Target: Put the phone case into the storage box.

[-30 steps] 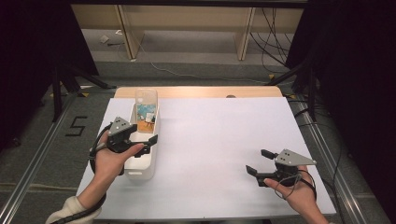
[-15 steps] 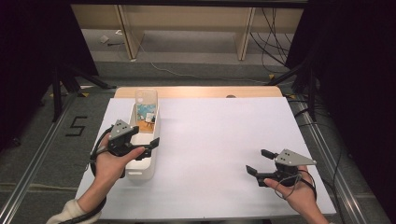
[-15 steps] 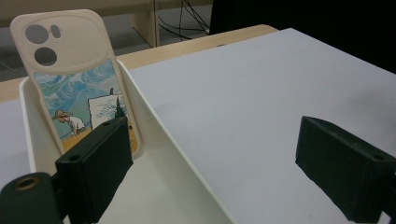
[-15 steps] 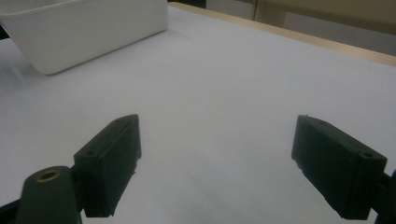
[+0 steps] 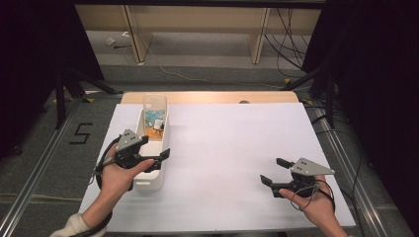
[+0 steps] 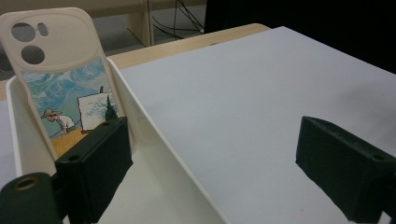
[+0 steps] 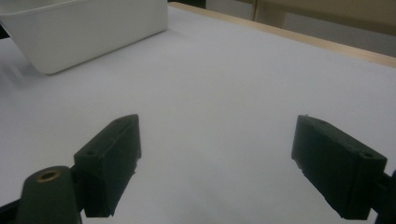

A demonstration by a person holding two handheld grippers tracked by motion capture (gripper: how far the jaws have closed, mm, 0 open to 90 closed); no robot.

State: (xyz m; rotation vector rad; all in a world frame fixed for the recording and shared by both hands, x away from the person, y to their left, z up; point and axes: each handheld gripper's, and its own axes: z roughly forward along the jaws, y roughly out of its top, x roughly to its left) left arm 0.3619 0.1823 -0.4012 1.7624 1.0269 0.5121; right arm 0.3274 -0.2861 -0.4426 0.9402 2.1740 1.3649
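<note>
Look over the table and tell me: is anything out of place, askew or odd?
One thing: the cream phone case with a painted landscape stands on end, leaning against the far end wall of the long white plastic bin, its top poking above the rim. No spill or damage shows.

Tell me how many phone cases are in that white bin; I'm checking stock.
1. A phone case with a painted landscape leans upright against the far end of the white bin, ahead of the open left gripper. Flat ones on the bin floor could be hidden.
</note>
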